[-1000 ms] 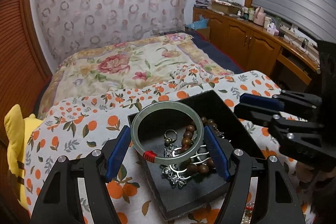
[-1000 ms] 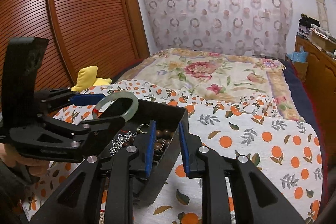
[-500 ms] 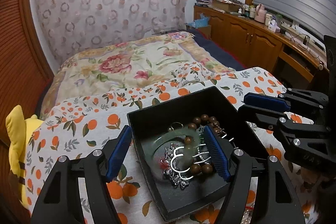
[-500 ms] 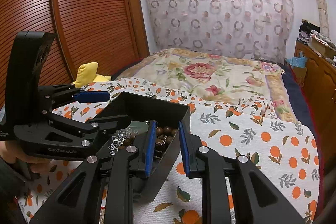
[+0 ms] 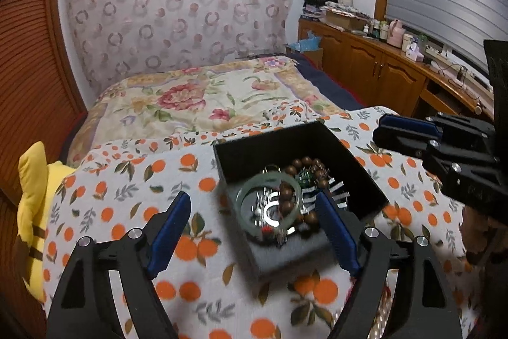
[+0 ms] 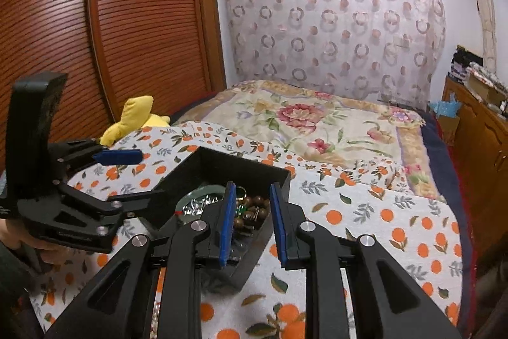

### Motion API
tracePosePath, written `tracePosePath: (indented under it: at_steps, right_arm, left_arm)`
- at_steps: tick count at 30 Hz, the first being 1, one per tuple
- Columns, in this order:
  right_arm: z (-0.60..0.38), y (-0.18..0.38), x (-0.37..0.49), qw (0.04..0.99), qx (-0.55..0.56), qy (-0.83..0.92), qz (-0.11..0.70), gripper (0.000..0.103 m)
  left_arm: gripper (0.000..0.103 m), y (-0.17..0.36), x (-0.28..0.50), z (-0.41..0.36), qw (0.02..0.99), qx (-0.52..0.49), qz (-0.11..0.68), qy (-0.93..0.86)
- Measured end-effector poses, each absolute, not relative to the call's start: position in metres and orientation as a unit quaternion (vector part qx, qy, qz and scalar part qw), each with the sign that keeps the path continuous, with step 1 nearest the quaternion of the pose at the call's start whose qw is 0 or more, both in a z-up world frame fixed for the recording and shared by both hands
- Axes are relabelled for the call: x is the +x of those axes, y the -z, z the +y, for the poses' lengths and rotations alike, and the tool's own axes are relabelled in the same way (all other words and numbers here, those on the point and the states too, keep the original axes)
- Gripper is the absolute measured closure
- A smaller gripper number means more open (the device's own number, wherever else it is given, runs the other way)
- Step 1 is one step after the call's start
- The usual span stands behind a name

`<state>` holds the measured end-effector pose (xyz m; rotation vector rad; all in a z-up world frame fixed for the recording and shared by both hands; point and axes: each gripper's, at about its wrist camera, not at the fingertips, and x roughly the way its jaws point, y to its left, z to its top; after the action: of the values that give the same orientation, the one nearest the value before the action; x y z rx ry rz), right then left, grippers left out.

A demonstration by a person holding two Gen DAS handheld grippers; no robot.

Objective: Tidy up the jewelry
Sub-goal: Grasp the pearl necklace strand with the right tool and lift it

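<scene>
A black open box (image 5: 317, 135) stands on the orange-print cloth (image 5: 111, 199). A green jade bangle (image 5: 244, 215) lies inside it on a brown bead bracelet (image 5: 287, 202), a silver hair comb (image 5: 333, 189) and other small pieces. My left gripper (image 5: 254, 231) is open and empty, above the box's near edge. My right gripper (image 6: 252, 227) has a narrow gap between its pads, holds nothing, and hovers at the near right wall of the box (image 6: 241, 162). The bangle (image 6: 203, 191) and beads (image 6: 250, 205) show there too. The right gripper also appears in the left wrist view (image 5: 409, 132).
A yellow plush toy (image 5: 35, 199) lies at the left edge of the cloth. A floral bedspread (image 5: 203, 100) lies beyond. Wooden cabinets (image 5: 381, 75) with clutter stand at the right. A slatted wooden wardrobe (image 6: 127, 21) stands at the left.
My left gripper opened and let go of the green bangle, which dropped into the box onto the other jewelry. The left gripper has drawn back a little. The right gripper barely moved.
</scene>
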<state>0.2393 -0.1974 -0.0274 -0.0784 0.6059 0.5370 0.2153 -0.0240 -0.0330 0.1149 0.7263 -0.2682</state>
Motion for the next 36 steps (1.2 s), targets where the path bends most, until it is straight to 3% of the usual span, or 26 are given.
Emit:
tracePosePath:
  at_steps: [3, 13, 32, 34, 36]
  right_arm:
    - [-0.2, 0.032, 0.227, 0.915, -0.044, -0.259, 0.305, 0.079]
    - [-0.202, 0.067, 0.161, 0.896, -0.052, -0.26, 0.356, 0.079]
    - [-0.171, 0.103, 0.116, 0.851, -0.09, -0.304, 0.419, 0.079]
    - [-0.17, 0.102, 0.113, 0.849, -0.093, -0.308, 0.419, 0.092]
    - [-0.172, 0.099, 0.106, 0.852, -0.094, -0.313, 0.409, 0.094]
  left_arm:
    - [0.018, 0.036, 0.201, -0.02, 0.925, 0.056, 0.354, 0.127]
    - [0.011, 0.057, 0.153, -0.01, 0.92, 0.043, 0.367, 0.132]
    - [0.01, 0.075, 0.096, -0.004, 0.915, 0.039, 0.378, 0.137]
    - [0.01, 0.076, 0.093, -0.004, 0.914, 0.039, 0.379, 0.137]
    - [0.01, 0.076, 0.091, -0.005, 0.915, 0.04, 0.378, 0.136]
